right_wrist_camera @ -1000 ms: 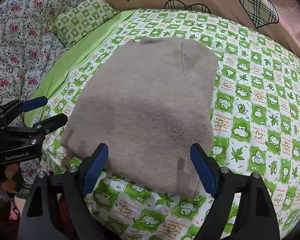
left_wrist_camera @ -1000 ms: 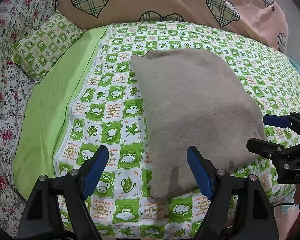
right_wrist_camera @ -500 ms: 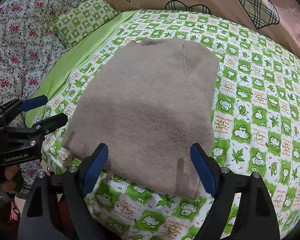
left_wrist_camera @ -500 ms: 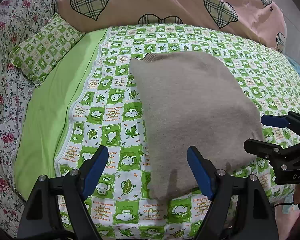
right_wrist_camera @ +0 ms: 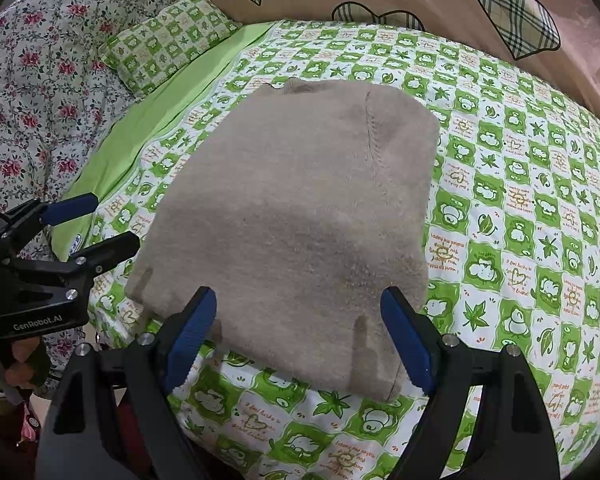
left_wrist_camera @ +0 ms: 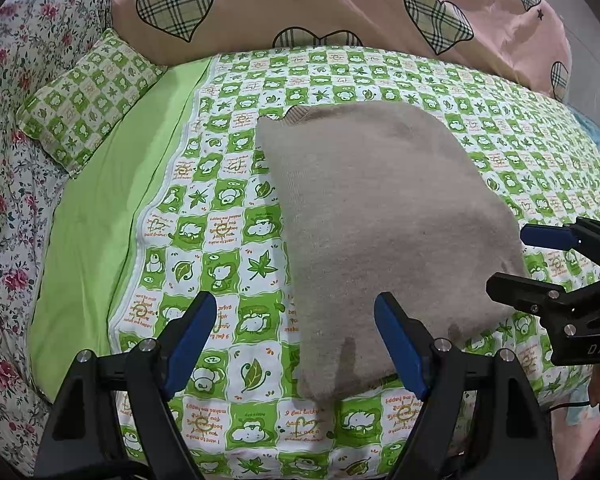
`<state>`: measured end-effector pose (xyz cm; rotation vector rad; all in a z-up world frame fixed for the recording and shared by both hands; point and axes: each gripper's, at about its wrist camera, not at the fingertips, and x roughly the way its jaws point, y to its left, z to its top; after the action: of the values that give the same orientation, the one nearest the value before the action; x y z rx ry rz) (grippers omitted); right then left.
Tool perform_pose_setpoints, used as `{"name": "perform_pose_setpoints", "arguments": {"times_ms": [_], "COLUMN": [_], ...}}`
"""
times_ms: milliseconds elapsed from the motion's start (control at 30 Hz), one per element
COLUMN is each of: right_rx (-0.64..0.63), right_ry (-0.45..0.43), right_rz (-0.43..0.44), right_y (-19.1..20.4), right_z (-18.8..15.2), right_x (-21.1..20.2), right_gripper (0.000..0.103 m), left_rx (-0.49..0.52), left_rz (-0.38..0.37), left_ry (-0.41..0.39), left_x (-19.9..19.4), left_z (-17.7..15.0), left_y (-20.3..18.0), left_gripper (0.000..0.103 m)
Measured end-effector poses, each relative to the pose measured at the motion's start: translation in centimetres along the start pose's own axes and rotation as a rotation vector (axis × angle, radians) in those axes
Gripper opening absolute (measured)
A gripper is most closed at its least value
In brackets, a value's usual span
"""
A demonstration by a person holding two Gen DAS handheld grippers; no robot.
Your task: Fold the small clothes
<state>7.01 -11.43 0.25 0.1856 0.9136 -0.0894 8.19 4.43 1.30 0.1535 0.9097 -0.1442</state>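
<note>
Two hand-held grippers are hovering over a bed, both with jaws standing wide apart and gripping nothing. The left gripper is pointing down at the near left corner of a folded beige sweater, which is lying flat on the green-and-white checked bedsheet; that corner is sitting below and between the blue pads, nearer the right-hand one, with no pad touching the knit. The right gripper is hanging above the sweater's near edge, toward its right corner, and the garment is stretching away ahead of the fingers, its ribbed collar at the far end. In the left wrist view the right gripper is showing at the right edge, just beside the sweater's right side; in the right wrist view the left gripper is showing at the left edge, near the garment's left corner, with a person's hand wrapping its handle. Well ahead and to the left of both grippers a small checked pillow is resting against a floral quilt, and a plain green strip is bordering the sheet. Far ahead, a pink duvet with plaid hearts is lying across the bed.
</note>
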Motion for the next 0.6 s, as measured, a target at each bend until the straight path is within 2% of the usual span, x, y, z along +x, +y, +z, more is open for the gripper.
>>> {"name": "perform_pose_setpoints", "arguments": {"times_ms": [600], "right_rx": [-0.002], "right_ry": [-0.005], "right_rz": [0.003], "right_y": [-0.1], "right_z": [0.54], "right_x": [-0.14], "right_gripper": [0.085], "left_rx": [0.01], "left_rz": [-0.005], "left_ry": [0.007], "left_x": [0.48], "left_z": [0.54], "left_y": [0.11], "left_gripper": [0.082]}}
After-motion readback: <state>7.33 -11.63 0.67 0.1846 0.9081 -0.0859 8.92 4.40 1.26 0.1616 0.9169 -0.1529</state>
